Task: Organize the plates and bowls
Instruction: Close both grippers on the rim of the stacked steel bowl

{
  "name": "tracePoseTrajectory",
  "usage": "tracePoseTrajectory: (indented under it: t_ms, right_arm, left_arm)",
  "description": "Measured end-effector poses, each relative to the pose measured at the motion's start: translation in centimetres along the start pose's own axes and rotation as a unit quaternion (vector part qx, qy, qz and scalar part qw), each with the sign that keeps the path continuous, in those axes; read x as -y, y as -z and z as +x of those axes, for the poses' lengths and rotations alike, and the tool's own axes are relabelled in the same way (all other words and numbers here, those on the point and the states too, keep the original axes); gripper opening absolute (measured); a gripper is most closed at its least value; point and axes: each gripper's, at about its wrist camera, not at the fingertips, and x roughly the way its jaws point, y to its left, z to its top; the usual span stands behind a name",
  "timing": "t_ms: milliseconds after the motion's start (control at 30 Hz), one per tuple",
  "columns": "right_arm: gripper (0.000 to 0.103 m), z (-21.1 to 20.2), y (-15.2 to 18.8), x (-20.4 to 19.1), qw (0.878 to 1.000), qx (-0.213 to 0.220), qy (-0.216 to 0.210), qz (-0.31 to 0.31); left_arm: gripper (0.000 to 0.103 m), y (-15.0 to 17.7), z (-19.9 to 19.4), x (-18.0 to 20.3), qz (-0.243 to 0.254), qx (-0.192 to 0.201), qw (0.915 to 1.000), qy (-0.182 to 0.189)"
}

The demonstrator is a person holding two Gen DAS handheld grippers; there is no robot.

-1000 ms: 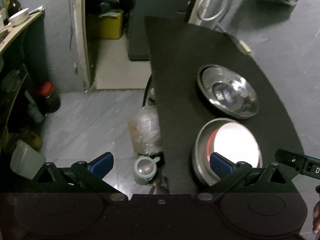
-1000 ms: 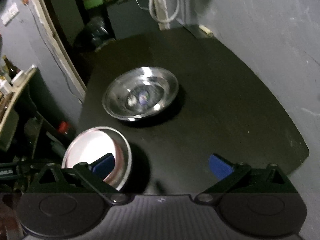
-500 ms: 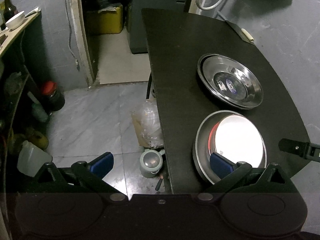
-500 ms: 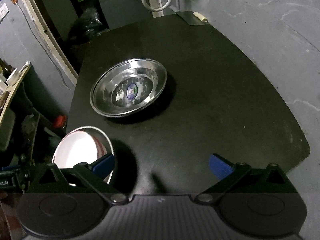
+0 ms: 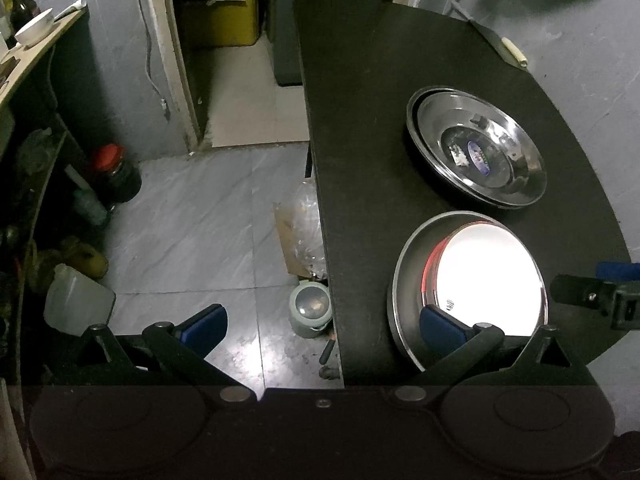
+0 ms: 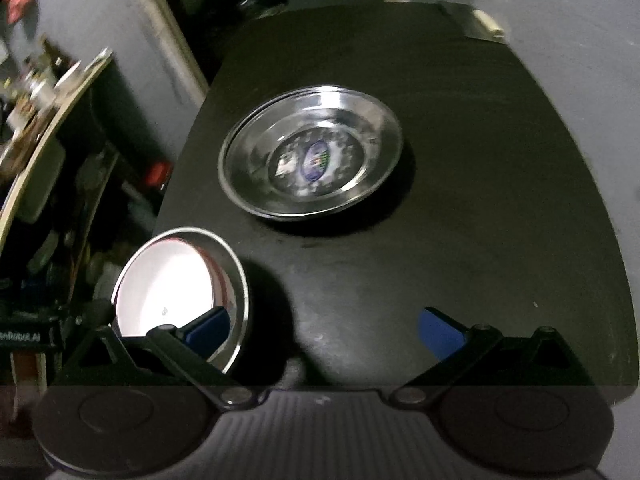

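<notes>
While your left view alone shows grey floor tiles point(image 5: 192, 216), both grippers point(image 5: 320, 326) point(image 6: 324, 330) gape empty; since earlier, the shiny steel plate point(image 6: 310, 152) sits farther off.

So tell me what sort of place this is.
Probably a home kitchen or storage corner: steel plates and a white-lined bowl on a black table, a red-capped jar and plastic jug on the tiled floor.

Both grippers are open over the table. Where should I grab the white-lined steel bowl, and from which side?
Take the white-lined steel bowl by its thin raised rim at the near edge, one finger inside and one outside. The left gripper is probably best placed: its right finger already hangs over that rim. The steel plates lie apart beyond it, so the near side is unobstructed.
</notes>
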Motion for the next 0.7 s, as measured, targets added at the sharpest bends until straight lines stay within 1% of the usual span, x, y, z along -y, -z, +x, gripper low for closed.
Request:
tracePoseTrajectory:
  t_ms: [133,500,533,700]
  right_arm:
    - [0.103,0.7,-0.6,-0.4,0.999,-0.016,-0.003,-0.029]
    - [0.103,1.9,-0.9,-0.5,0.997,-0.046,-0.012,-0.068]
    - [0.103,1.9,-0.8,-0.5,0.996,-0.048,-0.013,-0.070]
    - [0.103,2.0,-0.7,-0.5,0.996,-0.046,-0.017,-0.073]
  left_arm:
    - [0.102,-0.2,0.4,0.2,0.005,-0.004,1.0000,-0.008]
    - [0.101,0.2,1.0,1.3,0.048,-0.017,0.9983,-0.027]
    - [0.100,0.2,1.1,1.4,0.051,-0.019,0.9981,-0.029]
    - [0.090,0.1,1.2,1.8,0.062,-0.022,0.9974,-0.030]
